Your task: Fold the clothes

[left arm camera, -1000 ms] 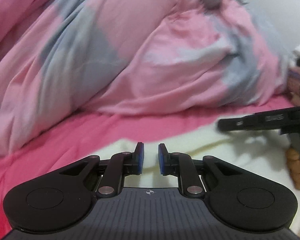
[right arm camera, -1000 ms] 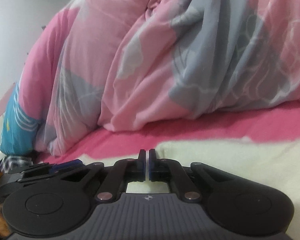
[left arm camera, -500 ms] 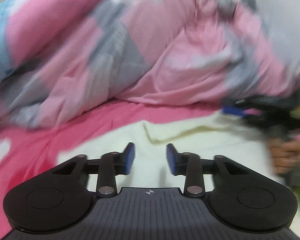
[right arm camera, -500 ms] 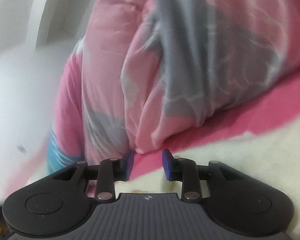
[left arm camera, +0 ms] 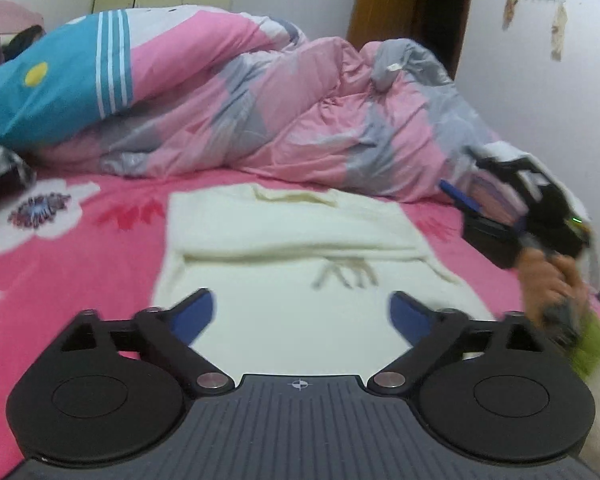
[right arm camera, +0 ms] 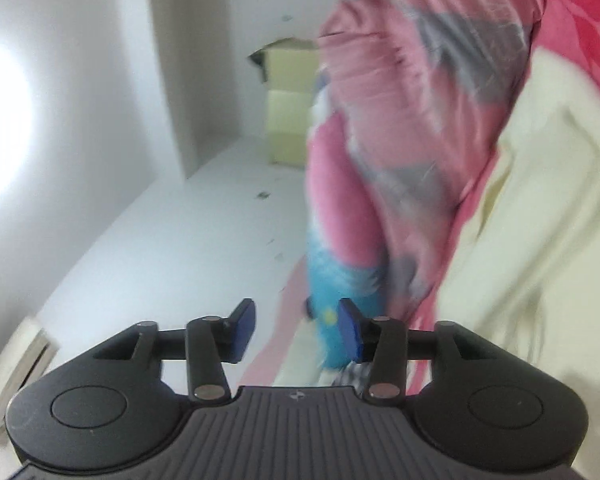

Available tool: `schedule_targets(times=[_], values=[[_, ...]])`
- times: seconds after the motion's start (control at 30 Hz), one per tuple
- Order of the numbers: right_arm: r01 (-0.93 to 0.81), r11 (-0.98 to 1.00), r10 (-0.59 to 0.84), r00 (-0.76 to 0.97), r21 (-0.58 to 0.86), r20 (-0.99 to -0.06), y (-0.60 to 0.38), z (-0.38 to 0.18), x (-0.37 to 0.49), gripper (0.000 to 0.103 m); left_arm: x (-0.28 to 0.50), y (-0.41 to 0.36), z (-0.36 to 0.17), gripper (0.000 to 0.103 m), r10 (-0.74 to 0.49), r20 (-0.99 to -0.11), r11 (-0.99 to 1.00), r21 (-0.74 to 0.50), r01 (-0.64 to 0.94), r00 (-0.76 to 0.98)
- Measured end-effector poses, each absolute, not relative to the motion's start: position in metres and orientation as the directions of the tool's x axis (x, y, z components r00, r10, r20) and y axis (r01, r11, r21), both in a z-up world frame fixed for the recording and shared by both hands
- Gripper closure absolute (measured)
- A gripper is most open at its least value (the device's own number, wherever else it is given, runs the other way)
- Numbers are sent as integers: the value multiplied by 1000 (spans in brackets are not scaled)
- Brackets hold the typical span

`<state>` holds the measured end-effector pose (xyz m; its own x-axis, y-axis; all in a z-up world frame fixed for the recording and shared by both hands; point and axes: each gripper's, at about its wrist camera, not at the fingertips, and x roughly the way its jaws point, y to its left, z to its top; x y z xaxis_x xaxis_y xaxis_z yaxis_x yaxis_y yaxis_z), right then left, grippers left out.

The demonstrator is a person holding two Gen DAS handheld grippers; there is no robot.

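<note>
A cream knitted garment [left arm camera: 288,240] lies flat on the pink flowered bedsheet [left arm camera: 60,248], with one fold across its middle. My left gripper [left arm camera: 300,314] hovers above its near edge, jaws opening wide, nothing between them. In the left wrist view my right gripper [left arm camera: 466,200] is off the garment's right side, held by a hand [left arm camera: 552,284], blurred. In its own view the right gripper [right arm camera: 296,330] is rolled and tilted up toward the wall, jaws opening and empty, with the cream garment [right arm camera: 540,220] at the right.
A bunched pink, grey and blue duvet [left arm camera: 240,108] fills the far side of the bed. A checked cloth [left arm camera: 0,172] lies at the left edge. Behind stand a white wall, a wooden door [left arm camera: 384,12] and pale cupboard doors [right arm camera: 288,108].
Both grippers opened from nearly shut and let the cream garment go. The left one drew back and rose, showing the whole garment; the right one swung aside, rolled and tilted upward.
</note>
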<state>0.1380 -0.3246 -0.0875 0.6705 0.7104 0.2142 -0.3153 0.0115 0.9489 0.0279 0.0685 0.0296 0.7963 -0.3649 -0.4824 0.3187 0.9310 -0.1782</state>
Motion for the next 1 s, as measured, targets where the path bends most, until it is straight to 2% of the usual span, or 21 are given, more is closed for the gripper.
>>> schedule_targets(times=[0.07,0.1,0.17,0.27,0.43,0.57,0.73,0.8,1.0], values=[[-324,54,709,678,944,193,-324,-81,85,45,13,62,18,1,-364,-486,931,-173,321,794],[-317,122,699,700,941,145,-326,-81,63,45,8,58,10,1,-362,-496,932,-169,321,789],[-275,355,635,772,893,-15,-325,-78,14,44,-2,51,-9,1,-345,-529,937,-149,316,775],[-166,653,479,846,739,-234,-310,-76,-43,44,-13,45,-35,1,-300,-580,949,-104,296,758],[-44,891,266,857,452,-441,-276,-87,-75,44,-23,41,-69,0,-247,-643,964,-89,249,725],[-26,948,184,857,316,-481,-250,-97,-67,41,-31,40,-77,0,-216,-624,972,-65,226,751],[-65,987,128,869,147,-478,-219,-103,-73,16,-33,37,-78,0,-205,-624,974,-57,217,754],[-75,994,104,872,78,-479,-204,-106,-74,10,-33,36,-79,0,-201,-624,976,-58,211,755],[-74,996,85,886,42,-456,-194,-112,-76,0,-31,32,-79,0,-186,-633,979,-51,200,751]])
